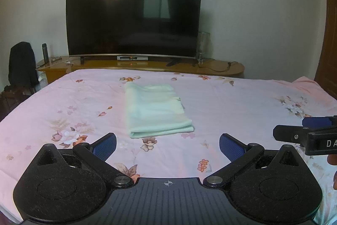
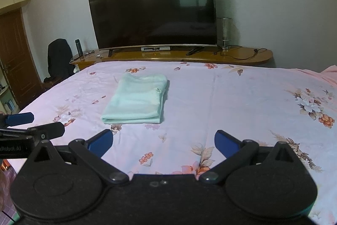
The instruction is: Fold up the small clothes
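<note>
A pale mint-green garment point(image 1: 154, 109) lies folded into a neat rectangle on the pink floral bedsheet point(image 1: 231, 102); it also shows in the right wrist view point(image 2: 137, 98). My left gripper point(image 1: 167, 146) is open and empty, hovering above the sheet just short of the garment's near edge. My right gripper point(image 2: 163, 141) is open and empty, above the sheet to the right of the garment. The right gripper shows at the right edge of the left wrist view point(image 1: 305, 130). The left gripper shows at the left edge of the right wrist view point(image 2: 31, 125).
A large dark TV point(image 1: 133, 16) stands on a long wooden cabinet point(image 1: 210, 66) beyond the bed's far edge, with a lamp point(image 1: 203, 43), cables and a dark bottle point(image 1: 44, 53). A chair with a black jacket point(image 1: 22, 64) stands at far left. A wooden door point(image 2: 14, 56) is nearby.
</note>
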Motion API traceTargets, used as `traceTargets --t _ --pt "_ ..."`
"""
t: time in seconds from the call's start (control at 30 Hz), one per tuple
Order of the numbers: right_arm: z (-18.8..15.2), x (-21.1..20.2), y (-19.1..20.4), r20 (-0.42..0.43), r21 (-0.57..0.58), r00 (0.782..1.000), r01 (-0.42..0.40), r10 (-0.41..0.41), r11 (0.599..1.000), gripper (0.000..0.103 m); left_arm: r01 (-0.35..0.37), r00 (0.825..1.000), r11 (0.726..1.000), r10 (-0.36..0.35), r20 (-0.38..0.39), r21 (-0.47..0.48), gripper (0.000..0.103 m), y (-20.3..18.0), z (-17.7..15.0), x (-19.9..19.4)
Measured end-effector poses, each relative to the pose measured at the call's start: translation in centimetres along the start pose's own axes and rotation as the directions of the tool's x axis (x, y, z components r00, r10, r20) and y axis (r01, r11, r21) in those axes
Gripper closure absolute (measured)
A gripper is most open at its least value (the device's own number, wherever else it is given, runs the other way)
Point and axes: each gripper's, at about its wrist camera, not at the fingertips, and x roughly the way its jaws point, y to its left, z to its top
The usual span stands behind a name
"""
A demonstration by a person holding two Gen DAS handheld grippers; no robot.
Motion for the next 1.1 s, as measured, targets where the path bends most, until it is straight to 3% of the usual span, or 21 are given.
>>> traceTargets --t 1.1 --pt "0.34 0.05 0.86 0.022 0.000 1.000 0.004 -0.004 1.000 0.000 0.014 0.999 1.000 -0.014 0.034 -0.002 0.000 0.75 0.08 -0.16"
